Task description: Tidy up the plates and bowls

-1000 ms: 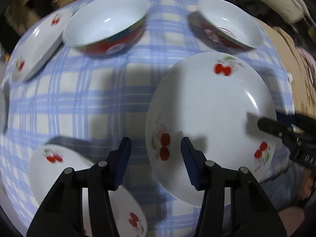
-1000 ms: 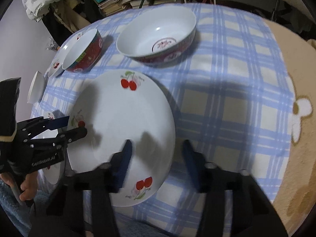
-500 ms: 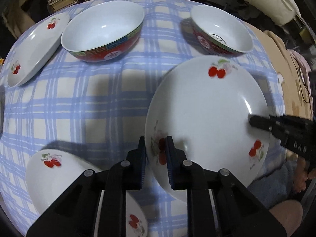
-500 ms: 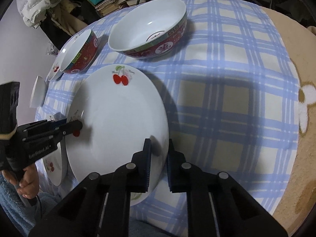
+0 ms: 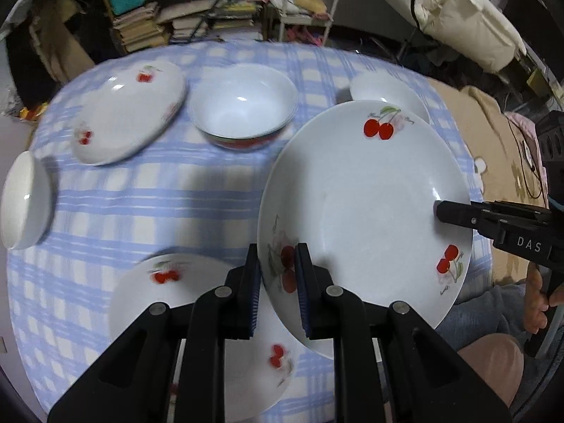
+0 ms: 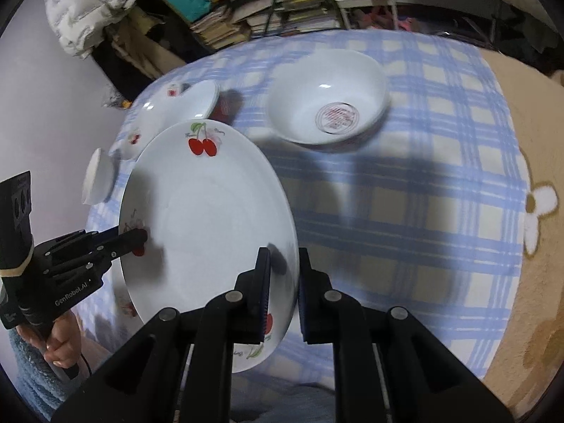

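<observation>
A large white cherry plate [image 5: 366, 204] [image 6: 208, 218] is held above the table by both grippers. My left gripper [image 5: 278, 282] is shut on its left rim. My right gripper [image 6: 283, 289] is shut on the opposite rim and shows at the right in the left wrist view [image 5: 440, 211]; the left gripper shows in the right wrist view [image 6: 141, 238]. A second cherry plate [image 5: 197, 331] lies on the table below the left gripper. A third cherry plate [image 5: 127, 112] lies at the far left. A red-sided bowl [image 5: 243, 105] and a bowl with a red emblem [image 6: 328, 105] stand farther back.
The round table has a blue checked cloth [image 5: 158, 197]. A small white dish [image 5: 24, 201] sits at its left edge. Stacks of books and a rack [image 5: 183, 10] stand behind the table. A beige blanket [image 6: 543, 162] lies at the right.
Both grippers shut on the large plate's opposite rims and lifted it off the table, tilting and raising it; the views now look farther across the table.
</observation>
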Tool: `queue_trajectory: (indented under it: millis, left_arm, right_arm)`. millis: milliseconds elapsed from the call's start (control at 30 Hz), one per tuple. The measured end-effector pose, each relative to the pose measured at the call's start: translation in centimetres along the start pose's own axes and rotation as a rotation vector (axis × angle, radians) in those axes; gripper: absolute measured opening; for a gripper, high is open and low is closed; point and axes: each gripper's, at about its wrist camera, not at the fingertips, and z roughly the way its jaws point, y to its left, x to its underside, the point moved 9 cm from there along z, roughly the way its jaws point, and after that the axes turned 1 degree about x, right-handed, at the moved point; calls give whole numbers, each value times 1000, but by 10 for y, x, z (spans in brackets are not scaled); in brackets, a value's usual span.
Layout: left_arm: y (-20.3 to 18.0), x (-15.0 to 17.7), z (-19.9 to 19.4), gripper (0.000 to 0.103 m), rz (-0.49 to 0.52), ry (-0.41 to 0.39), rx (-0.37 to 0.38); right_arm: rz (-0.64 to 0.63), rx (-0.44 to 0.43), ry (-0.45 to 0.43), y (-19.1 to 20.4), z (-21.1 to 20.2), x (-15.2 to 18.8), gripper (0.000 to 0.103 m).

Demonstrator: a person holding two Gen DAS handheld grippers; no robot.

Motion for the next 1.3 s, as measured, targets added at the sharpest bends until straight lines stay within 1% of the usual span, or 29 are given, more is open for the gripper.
queue_trajectory:
  millis: [167, 367, 500, 633, 733, 800, 900, 1000, 1100, 1233, 1300]
  left_arm:
    - [30, 12, -33, 18, -31, -33, -38]
    - [77, 39, -65, 18, -87, -49, -70]
    - [105, 57, -80, 18, -127, -62, -88]
    - [126, 72, -89, 19, -170, -63, -90]
    - [137, 79, -88, 19, -165, -53, -126]
    - [143, 84, -87, 19, -170, -52, -140]
    - [150, 90, -83, 19, -189, -50, -131]
    - [155, 98, -75, 19, -194, -43, -142]
    - [158, 106, -62, 19, -222, -19, -124]
    - [159, 113, -48, 19, -224, 11, -133]
    - [159, 114, -42, 19, -230, 23, -125]
  right_arm:
    - [-58, -21, -15, 45, -4, -3, 16]
    - [-105, -60, -27, 94, -1, -4, 16]
    - [-152, -69, -19, 130, 6, 0, 16]
    - [-181, -75, -7, 156, 17, 6, 16]
    - [-198, -65, -10, 170, 24, 8, 16]
    - [-205, -59, -18, 177, 29, 9, 16]
    - [-199, -59, -19, 182, 35, 13, 16]
    - [-205, -54, -9, 183, 41, 21, 16]
    - [-207, -41, 9, 181, 51, 28, 16]
    - [-208, -28, 32, 176, 63, 35, 16]
    - [-203, -21, 41, 172, 68, 38, 16]
